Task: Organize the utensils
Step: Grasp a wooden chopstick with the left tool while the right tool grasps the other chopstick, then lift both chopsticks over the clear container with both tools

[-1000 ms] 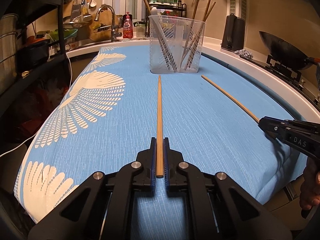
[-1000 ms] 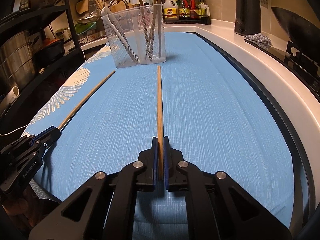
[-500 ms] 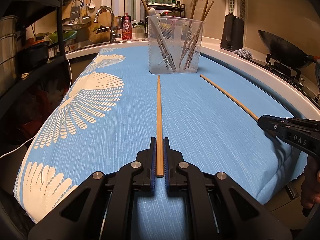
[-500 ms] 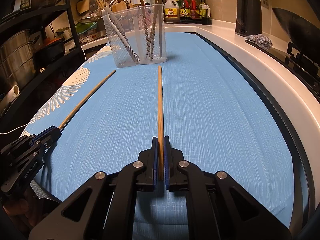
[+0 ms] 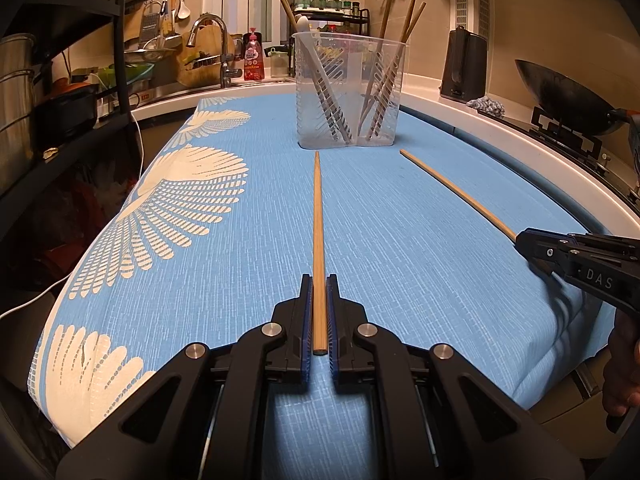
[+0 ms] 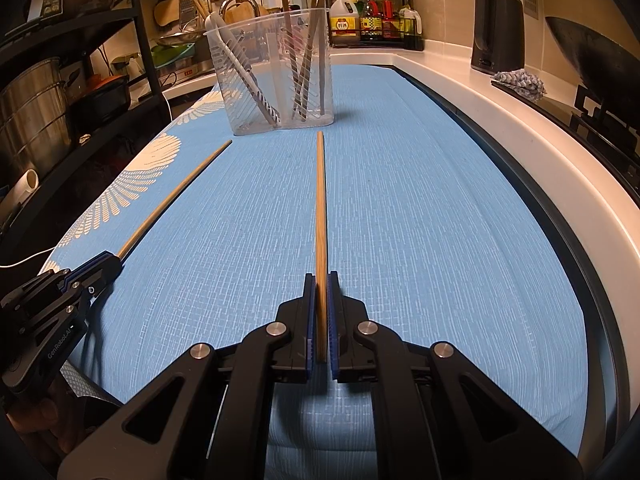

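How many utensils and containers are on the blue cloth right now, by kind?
Loose wooden chopsticks, one in each gripper: 2 (left gripper's chopstick, right gripper's chopstick)
Clear plastic utensil holder: 1
Total: 3; utensils inside the holder not counted.

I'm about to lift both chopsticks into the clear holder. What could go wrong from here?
1. Each tongs grips its chopstick only at the near end: left tongs, left chopstick; right tongs, right chopstick. The long free ends could pivot or slip.
2. The clear utensil holder looks light; a tip catching its rim might tip it.
3. Chopsticks already inside lean crosswise and could block entry.
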